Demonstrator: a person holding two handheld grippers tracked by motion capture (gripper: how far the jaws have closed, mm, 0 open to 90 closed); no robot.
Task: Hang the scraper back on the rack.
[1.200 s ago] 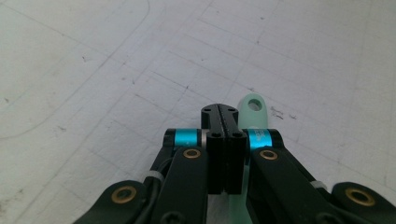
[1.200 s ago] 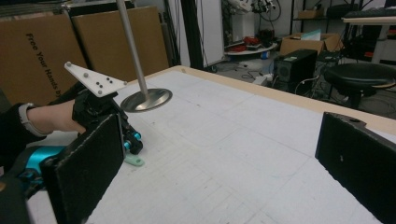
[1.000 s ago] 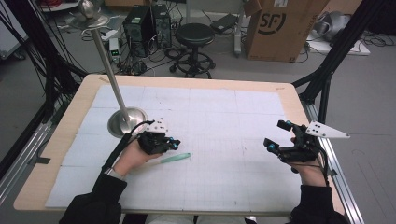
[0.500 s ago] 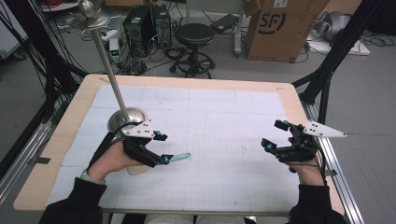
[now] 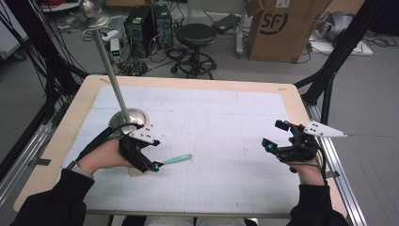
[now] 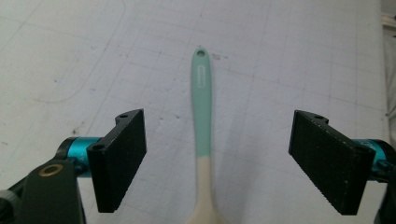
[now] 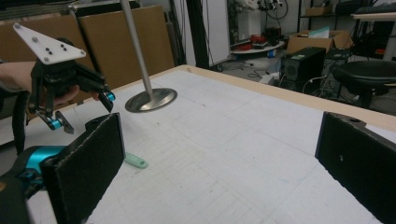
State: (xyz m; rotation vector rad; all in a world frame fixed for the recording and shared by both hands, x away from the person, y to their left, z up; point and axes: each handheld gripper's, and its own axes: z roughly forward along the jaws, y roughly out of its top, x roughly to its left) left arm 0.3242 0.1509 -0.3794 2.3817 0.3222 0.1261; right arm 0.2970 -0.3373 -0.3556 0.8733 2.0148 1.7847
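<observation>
A: White gridded matting covers the wooden table [image 5: 56, 141]. What stands on it, starting with the largest thing?

B: A metal stand [image 5: 128, 118], at about 10 o'clock from the table's middle in the high view. Its round steel base sits flat on the mat and a thin pole leans up and away toward 11 o'clock. The right gripper view also shows it [image 7: 150, 99].

A: And the 2 grippers?

B: The left gripper [image 5: 149, 162] is at about 8 o'clock, just in front of the stand's base, held in the person's left hand [image 5: 101, 156]. Its 2 black jaws are spread wide and grip nothing. The right gripper [image 5: 276, 136] hovers at about 3 o'clock, well apart from the left, also spread wide with nothing between its jaws.

A: Where is the spoon?

B: A mint-green and cream spoon [image 5: 175, 159] lies flat on the mat at about 7 o'clock, its handle pointing toward 3 o'clock. In the left gripper view the spoon [image 6: 201, 107] runs up the gap between the open jaws, touching neither; its cream bowl end is nearest the camera, and the handle tip has 1 small hole.
</observation>
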